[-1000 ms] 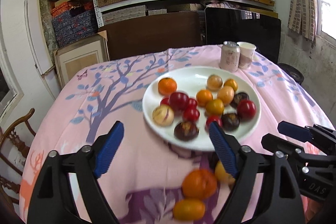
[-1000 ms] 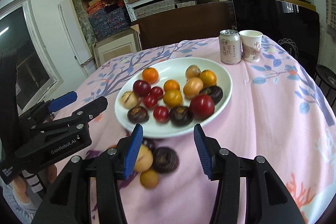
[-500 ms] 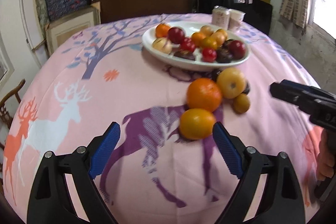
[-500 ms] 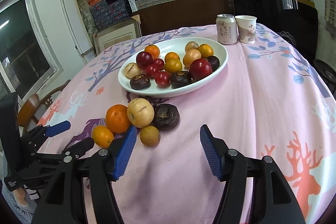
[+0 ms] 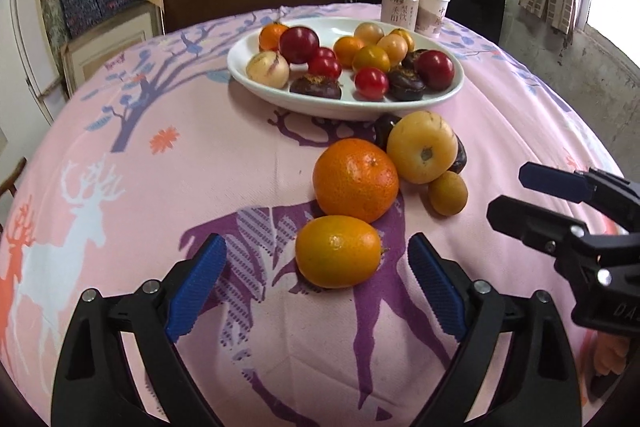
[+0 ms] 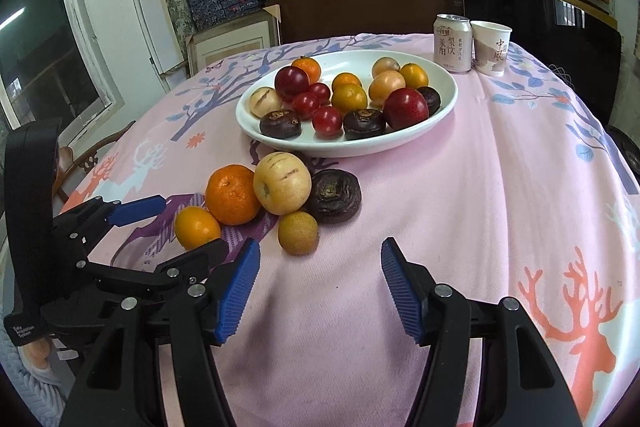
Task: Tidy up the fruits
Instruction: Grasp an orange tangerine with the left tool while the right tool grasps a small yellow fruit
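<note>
Five loose fruits lie on the pink cloth in front of a white plate (image 5: pixel 448 99) (image 6: pixel 400 143) piled with several fruits. They are a mandarin (image 5: pixel 355 179) (image 6: pixel 232 194), a pale striped fruit (image 5: pixel 422 147) (image 6: pixel 282 183), a dark purple fruit (image 6: pixel 334 197), a small tan fruit (image 5: pixel 448 193) (image 6: pixel 298 233) and a small oval orange (image 5: pixel 338 251) (image 6: pixel 196 227). My left gripper (image 5: pixel 316 241) is low over the cloth with its jaws opening. The oval orange sits between its tips, untouched. My right gripper (image 6: pixel 319 247) stands open just short of the tan fruit, with nothing between its pads.
A drink can (image 6: pixel 452 43) and a paper cup (image 6: pixel 491 47) stand behind the plate at the table's far edge. The round table drops away on all sides. A wooden chair (image 6: pixel 92 159) is at the left, and shelves of boxes fill the back wall.
Both grippers have sunk toward the cloth and now face the loose fruits, which have come to rest. The right jaws have widened; the left jaws stand a little wider.
</note>
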{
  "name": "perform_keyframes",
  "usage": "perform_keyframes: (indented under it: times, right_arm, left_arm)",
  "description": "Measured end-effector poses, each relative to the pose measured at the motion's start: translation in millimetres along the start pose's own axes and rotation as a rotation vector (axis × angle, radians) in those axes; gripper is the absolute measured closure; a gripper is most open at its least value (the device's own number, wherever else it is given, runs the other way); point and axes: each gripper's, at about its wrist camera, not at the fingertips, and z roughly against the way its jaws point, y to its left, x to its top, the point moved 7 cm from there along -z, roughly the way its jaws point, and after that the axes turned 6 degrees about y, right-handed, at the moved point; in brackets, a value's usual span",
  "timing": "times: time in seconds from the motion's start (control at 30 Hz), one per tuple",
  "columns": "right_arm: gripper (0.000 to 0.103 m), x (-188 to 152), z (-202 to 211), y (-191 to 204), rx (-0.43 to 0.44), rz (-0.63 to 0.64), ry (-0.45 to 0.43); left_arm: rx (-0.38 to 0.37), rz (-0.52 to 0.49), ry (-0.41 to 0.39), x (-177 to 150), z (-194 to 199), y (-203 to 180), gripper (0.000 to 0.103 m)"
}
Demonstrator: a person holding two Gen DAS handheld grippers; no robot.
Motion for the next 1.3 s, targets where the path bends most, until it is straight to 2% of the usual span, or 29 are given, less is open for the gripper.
perform_keyframes:
  times: [0.27,0.37,0.43,0.5,0.53,0.57,0.67,0.83,0.9,0.97,1.03,1.17,1.3]
  right_arm:
    - [0.039,-2.3,-4.7,-1.0,-0.016,-0.003,0.019]
    - [0.039,-3.2,-6.9,-1.6,-0.018,-0.009,0.024]
    - [0.039,-4.1,-11.2,-0.3,-0.005,-0.018,0.034]
    - [0.039,-2.6,-17.2,2.3,0.01,-0.032,0.039]
    - [0.042,-1.5,-20.2,3.8,0.02,-0.035,0.044]
    - [0.05,-0.1,-22.9,4.7,0.032,-0.038,0.048]
    - [0.064,3.7,-29.5,2.7,0.093,-0.077,0.068]
    - [0.066,10.2,-39.5,9.9,0.071,-0.048,0.074]
    - [0.069,11.3,-41.8,12.1,0.054,-0.037,0.076]
    - [0.077,11.4,-41.4,10.5,0.056,-0.041,0.077]
    - [0.078,10.3,-39.2,8.0,0.046,-0.035,0.078]
    - [0.077,1.1,-24.2,-7.4,-0.047,-0.026,0.06]
    - [0.077,-1.1,-23.5,-23.3,-0.05,-0.082,0.066]
  left_arm:
    - [-0.05,0.05,0.048,1.5,-13.7,5.0,0.013]
    - [-0.04,0.073,0.051,2.0,-15.6,9.8,0.013]
    - [-0.052,0.083,0.049,2.1,-15.7,11.9,0.008]
    - [-0.03,0.094,0.06,1.4,-18.0,15.6,0.004]
    - [-0.023,0.091,0.061,0.9,-17.7,15.7,0.004]
    - [0.005,0.094,0.073,-0.1,-19.2,17.5,0.004]
    - [0.033,0.08,0.083,-0.4,-20.6,16.2,0.004]
    - [0.046,0.069,0.086,-0.5,-20.7,14.3,0.004]
    - [0.045,0.07,0.086,-0.2,-20.6,14.4,0.004]
    - [0.045,0.07,0.086,-0.4,-20.6,14.2,0.004]
    - [0.044,0.071,0.085,0.0,-20.2,14.1,0.004]
    - [0.037,0.069,0.081,-0.9,-19.4,12.4,0.004]
    - [-0.014,0.032,0.063,-0.6,-15.7,1.9,0.004]
